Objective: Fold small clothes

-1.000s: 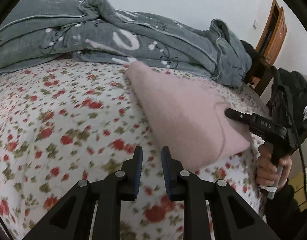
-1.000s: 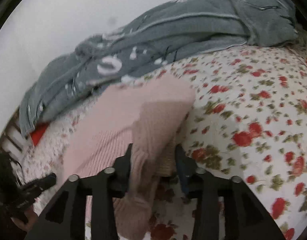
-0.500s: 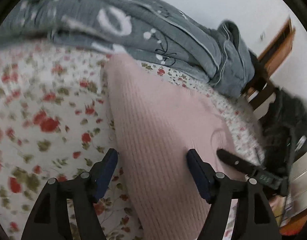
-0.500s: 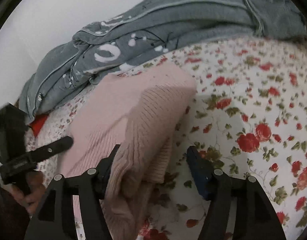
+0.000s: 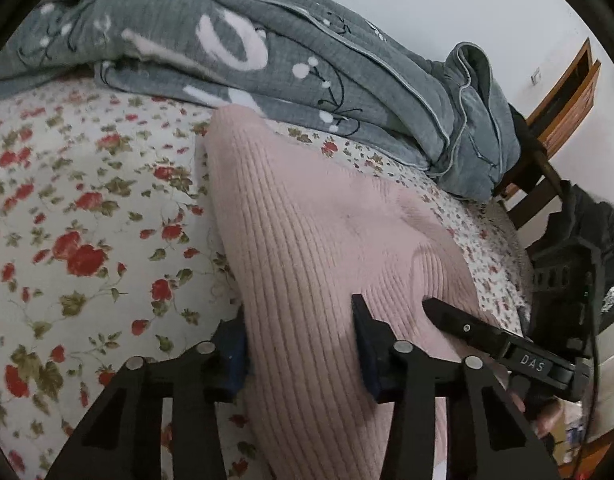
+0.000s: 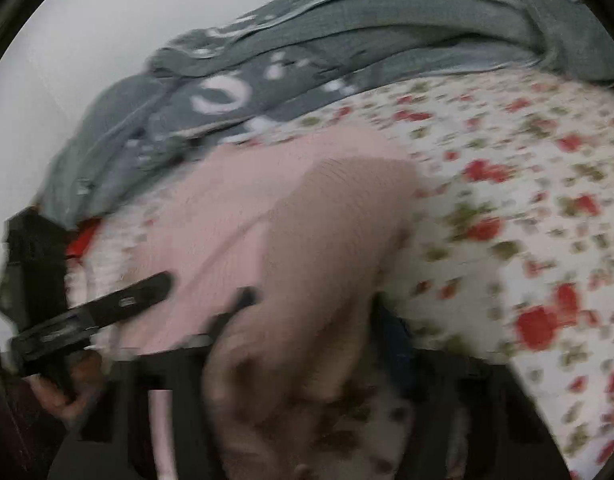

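Your pink sweater (image 5: 319,240) lies on the flowered bed (image 5: 87,208), just below the grey quilt (image 5: 267,60). Your left gripper (image 5: 299,344) straddles its edge, fingers apart. Your right gripper (image 6: 315,320) is too blurred to tell.

You're working in a home bedroom. The bed (image 5: 91,216) under you wears a white sheet printed with red roses, and a rumpled grey quilt (image 5: 291,60) (white motifs, pale piping) is heaped along the plain white wall (image 5: 447,4). Past the bed's far corner stand a wooden door frame (image 5: 571,88) and a dark wooden chair (image 5: 527,196) with a black bag (image 5: 587,256) beside it.
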